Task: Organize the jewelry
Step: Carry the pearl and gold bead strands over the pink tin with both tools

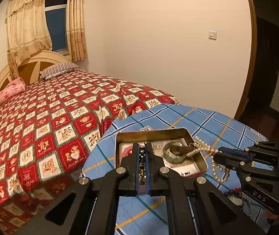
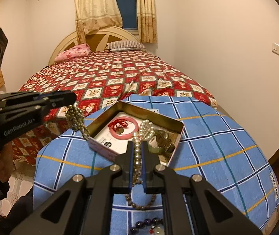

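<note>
An open metal tin sits on the blue plaid cloth. My left gripper is shut on a strand of dark beads over the tin's near left side. From the right, my right gripper is shut on a pearl necklace that drapes across the tin's right rim. In the right wrist view the pearl necklace runs between the right gripper. The left gripper hangs its dark beads at the tin's left corner. Inside lie a pink bangle, a red cord and a green jade ring.
Purple beads with a pale pendant and a loop of brownish beads lie on the cloth near me. A bed with a red patchwork quilt stands behind and to the left. A person's hand grips the left tool. A dark doorway is at the right.
</note>
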`<state>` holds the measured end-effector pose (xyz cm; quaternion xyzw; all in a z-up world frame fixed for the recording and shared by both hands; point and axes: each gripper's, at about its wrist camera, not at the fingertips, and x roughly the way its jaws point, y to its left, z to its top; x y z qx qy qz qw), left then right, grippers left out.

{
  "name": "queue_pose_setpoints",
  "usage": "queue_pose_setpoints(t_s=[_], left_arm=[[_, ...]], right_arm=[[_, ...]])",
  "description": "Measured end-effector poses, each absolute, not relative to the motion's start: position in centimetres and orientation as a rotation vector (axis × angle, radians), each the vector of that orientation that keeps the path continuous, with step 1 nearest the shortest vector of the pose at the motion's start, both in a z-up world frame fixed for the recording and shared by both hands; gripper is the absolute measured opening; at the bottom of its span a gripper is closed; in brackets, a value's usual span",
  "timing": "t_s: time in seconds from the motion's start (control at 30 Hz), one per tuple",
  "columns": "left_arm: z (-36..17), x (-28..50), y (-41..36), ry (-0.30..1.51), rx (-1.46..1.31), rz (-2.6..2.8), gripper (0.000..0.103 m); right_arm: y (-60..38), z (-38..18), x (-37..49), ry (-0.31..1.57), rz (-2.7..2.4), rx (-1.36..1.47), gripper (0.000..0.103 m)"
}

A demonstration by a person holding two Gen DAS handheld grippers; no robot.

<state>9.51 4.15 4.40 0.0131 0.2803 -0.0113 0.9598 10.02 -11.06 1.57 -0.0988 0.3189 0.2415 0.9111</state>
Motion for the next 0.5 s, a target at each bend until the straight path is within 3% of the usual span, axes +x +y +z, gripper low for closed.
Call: queue_pose_setpoints(t_s=[0.5], left_arm=[[3.9,14.7,4.6,0.596,0.063,-0.031,0.004]], right_arm=[[-10.2,1.4,13.6,0.657,0.467,-0.227,0.009]])
